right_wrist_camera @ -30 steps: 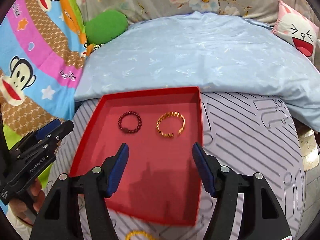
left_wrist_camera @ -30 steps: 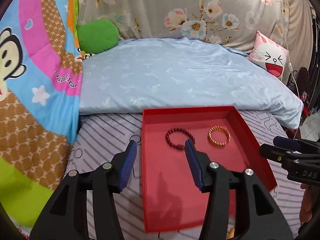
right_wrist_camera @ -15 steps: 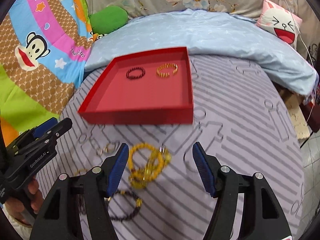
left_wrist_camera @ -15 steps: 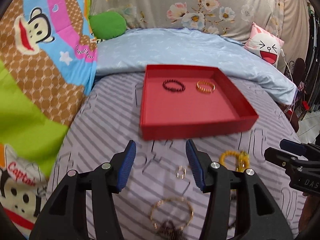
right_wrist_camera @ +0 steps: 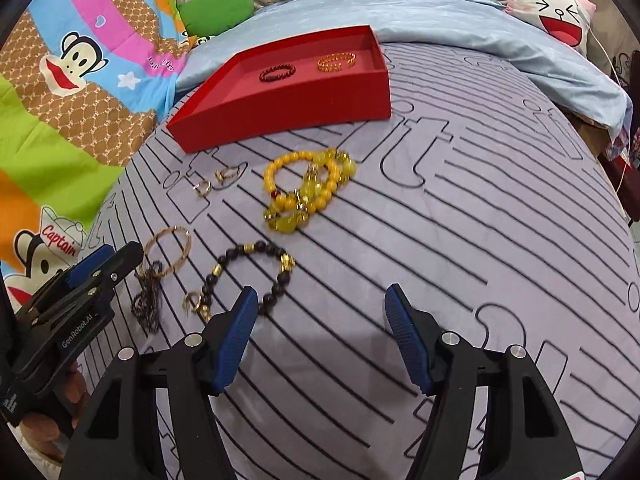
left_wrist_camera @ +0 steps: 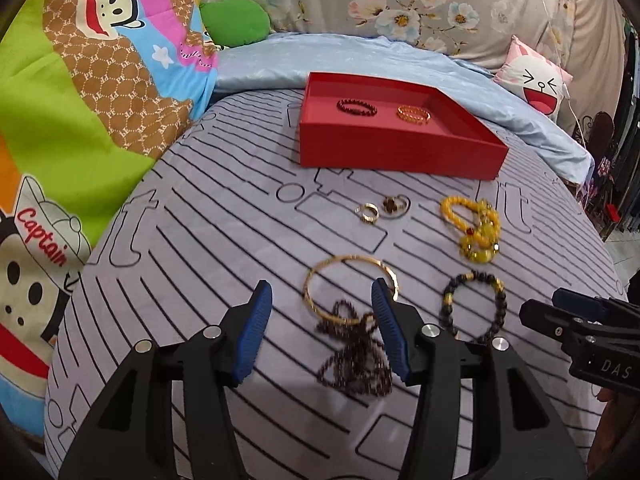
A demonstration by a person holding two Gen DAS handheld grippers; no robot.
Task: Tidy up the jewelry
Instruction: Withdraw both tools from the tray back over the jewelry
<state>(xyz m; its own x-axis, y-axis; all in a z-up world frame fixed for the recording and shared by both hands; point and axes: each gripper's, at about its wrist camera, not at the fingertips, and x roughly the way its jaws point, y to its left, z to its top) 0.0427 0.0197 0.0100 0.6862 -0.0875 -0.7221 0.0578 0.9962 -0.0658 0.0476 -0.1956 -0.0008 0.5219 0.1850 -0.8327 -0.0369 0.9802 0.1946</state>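
Observation:
A red tray (left_wrist_camera: 400, 152) (right_wrist_camera: 280, 116) holds a dark red bead bracelet (left_wrist_camera: 356, 107) (right_wrist_camera: 277, 73) and a gold bracelet (left_wrist_camera: 413, 114) (right_wrist_camera: 336, 62). On the striped cover lie yellow bead bracelets (left_wrist_camera: 476, 228) (right_wrist_camera: 308, 192), a black bead bracelet (left_wrist_camera: 474, 304) (right_wrist_camera: 248, 276), a thin gold bangle (left_wrist_camera: 350, 294) (right_wrist_camera: 168, 250), a dark chain (left_wrist_camera: 356, 356) (right_wrist_camera: 148, 300) and small rings (left_wrist_camera: 382, 210) (right_wrist_camera: 216, 182). My left gripper (left_wrist_camera: 322, 332) is open above the bangle and chain. My right gripper (right_wrist_camera: 318, 336) is open, just right of the black bracelet.
A blue blanket (left_wrist_camera: 360, 56) lies behind the tray. A cartoon monkey quilt (left_wrist_camera: 80, 120) rises on the left. A pink face pillow (left_wrist_camera: 536, 80) sits at the back right. The bed's right edge (right_wrist_camera: 616, 184) drops off.
Both grippers have pulled back from over the tray toward the near side. The loose jewelry on the cover has come into view beneath them. Both stay open and empty.

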